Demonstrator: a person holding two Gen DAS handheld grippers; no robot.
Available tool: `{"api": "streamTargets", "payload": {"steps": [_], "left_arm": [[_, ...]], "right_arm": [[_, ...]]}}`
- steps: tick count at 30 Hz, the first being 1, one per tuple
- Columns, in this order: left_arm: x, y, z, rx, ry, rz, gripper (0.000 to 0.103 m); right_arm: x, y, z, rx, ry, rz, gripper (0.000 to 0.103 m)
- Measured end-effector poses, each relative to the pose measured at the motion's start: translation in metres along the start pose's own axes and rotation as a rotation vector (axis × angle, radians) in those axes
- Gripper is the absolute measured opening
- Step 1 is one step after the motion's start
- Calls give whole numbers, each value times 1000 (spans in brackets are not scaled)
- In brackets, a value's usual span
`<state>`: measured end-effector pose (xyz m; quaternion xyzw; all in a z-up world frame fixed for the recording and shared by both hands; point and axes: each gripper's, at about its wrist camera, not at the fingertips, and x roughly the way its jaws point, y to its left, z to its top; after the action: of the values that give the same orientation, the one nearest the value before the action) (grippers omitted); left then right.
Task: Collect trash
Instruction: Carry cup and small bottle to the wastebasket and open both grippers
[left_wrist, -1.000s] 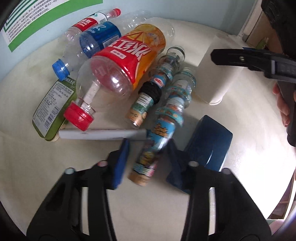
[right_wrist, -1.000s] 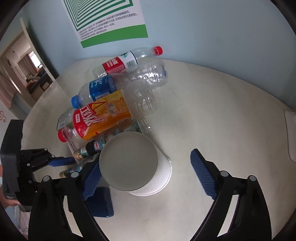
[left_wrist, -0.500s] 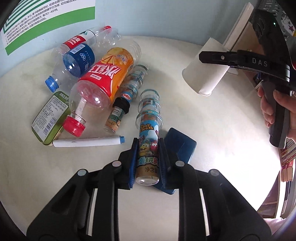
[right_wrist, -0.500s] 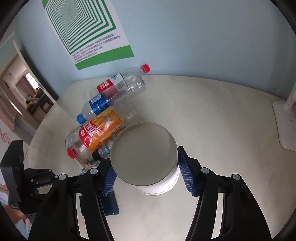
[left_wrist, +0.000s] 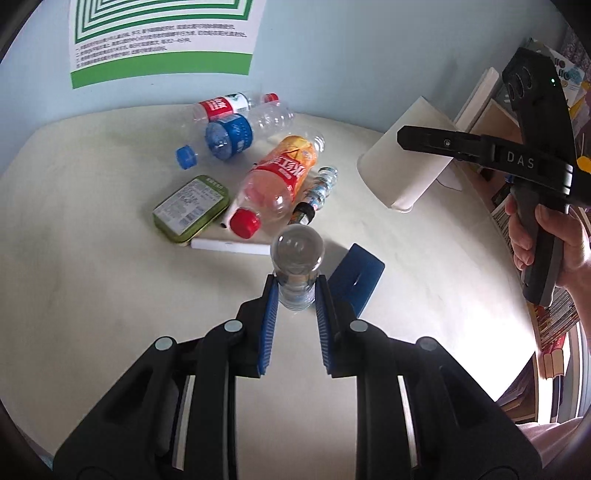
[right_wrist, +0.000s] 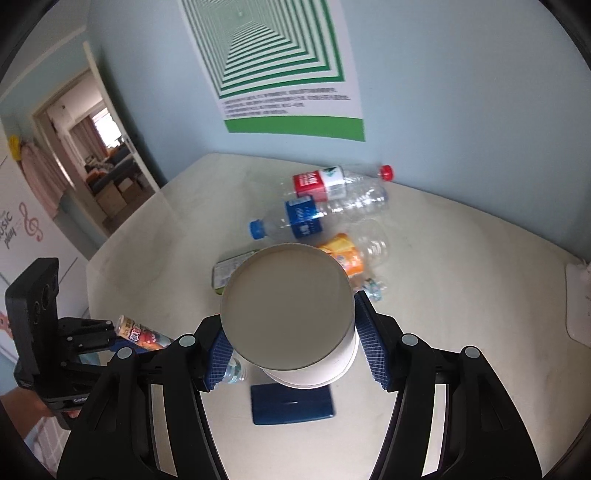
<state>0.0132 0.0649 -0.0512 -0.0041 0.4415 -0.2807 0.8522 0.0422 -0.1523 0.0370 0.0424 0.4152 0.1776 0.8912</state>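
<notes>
My left gripper (left_wrist: 294, 295) is shut on a small clear bottle with a cartoon label (left_wrist: 297, 258), held above the table; it also shows in the right wrist view (right_wrist: 142, 334). My right gripper (right_wrist: 291, 341) is shut on a white paper cup (right_wrist: 288, 306), bottom facing the camera, lifted off the table; the cup also shows in the left wrist view (left_wrist: 410, 162). On the table lie a large orange-and-red bottle (left_wrist: 277, 181), a blue-label bottle (left_wrist: 231, 134), a red-label bottle (left_wrist: 225, 105) and another small bottle (left_wrist: 316, 194).
A green tin (left_wrist: 190, 208), a white pen (left_wrist: 231, 245) and a dark blue case (left_wrist: 356, 275) lie on the round cream table (left_wrist: 92, 295). A blue wall with a green poster (right_wrist: 284, 74) stands behind. Books (left_wrist: 550, 325) are stacked at the right.
My left gripper closed on the cartoon bottle and lifted it off the table. My right gripper closed on the paper cup and raised it.
</notes>
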Motion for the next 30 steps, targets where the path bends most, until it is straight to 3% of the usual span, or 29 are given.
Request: {"api": "streamTargets", "payload": {"steps": [11, 17, 24, 30], "left_arm": [[-95, 70, -54, -152, -85, 144, 18], [-169, 106, -102, -271, -145, 270, 18], [-247, 154, -192, -492, -178, 457, 19], [-283, 200, -296, -699, -143, 569, 19]], "right_arm": [[23, 115, 14, -147, 38, 188, 61], [43, 209, 14, -281, 92, 343, 61], [75, 348, -14, -468, 203, 541, 61], [115, 478, -75, -617, 359, 691, 61]]}}
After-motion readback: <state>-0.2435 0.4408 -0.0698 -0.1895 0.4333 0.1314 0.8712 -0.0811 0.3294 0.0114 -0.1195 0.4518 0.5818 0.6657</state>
